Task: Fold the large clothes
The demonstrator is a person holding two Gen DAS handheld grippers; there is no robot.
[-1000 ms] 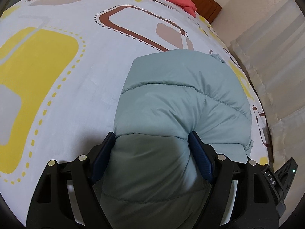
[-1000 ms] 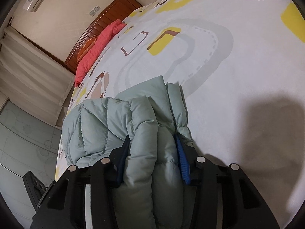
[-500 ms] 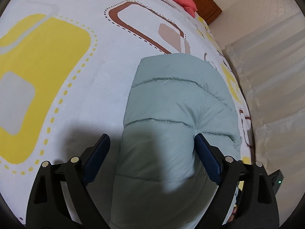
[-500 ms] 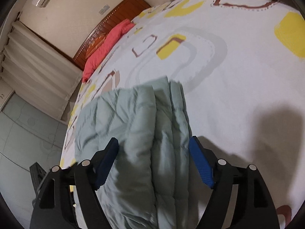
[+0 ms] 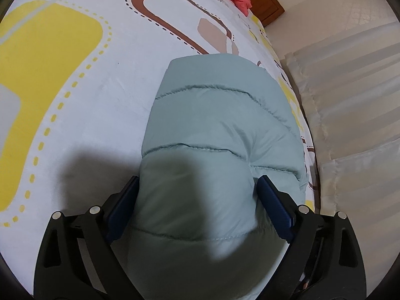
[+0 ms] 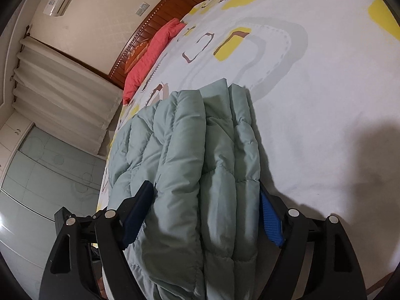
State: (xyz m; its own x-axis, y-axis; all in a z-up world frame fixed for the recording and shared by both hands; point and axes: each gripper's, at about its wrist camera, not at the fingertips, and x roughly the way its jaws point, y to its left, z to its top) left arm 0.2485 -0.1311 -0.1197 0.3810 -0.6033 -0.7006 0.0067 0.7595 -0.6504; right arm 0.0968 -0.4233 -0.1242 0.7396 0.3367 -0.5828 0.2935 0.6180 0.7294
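Observation:
A pale green quilted puffer jacket (image 5: 220,130) lies folded into a thick bundle on the patterned bedsheet (image 5: 75,80). My left gripper (image 5: 197,195) is open, its blue pads (image 5: 272,207) wide apart on either side of the bundle's near end. In the right wrist view the same jacket (image 6: 190,155) shows as several stacked layers. My right gripper (image 6: 205,200) is open too, its pads (image 6: 271,218) straddling the layered edge without squeezing it.
The bed's white sheet (image 6: 312,80) has yellow, brown and grey shapes. A red pillow (image 6: 152,55) and a wooden headboard (image 6: 160,17) are at the far end. Curtains (image 5: 350,100) hang by the bed's edge beside the jacket.
Both grippers have opened and let go of the jacket. The bundle has settled onto the bed, and both grippers stay around it.

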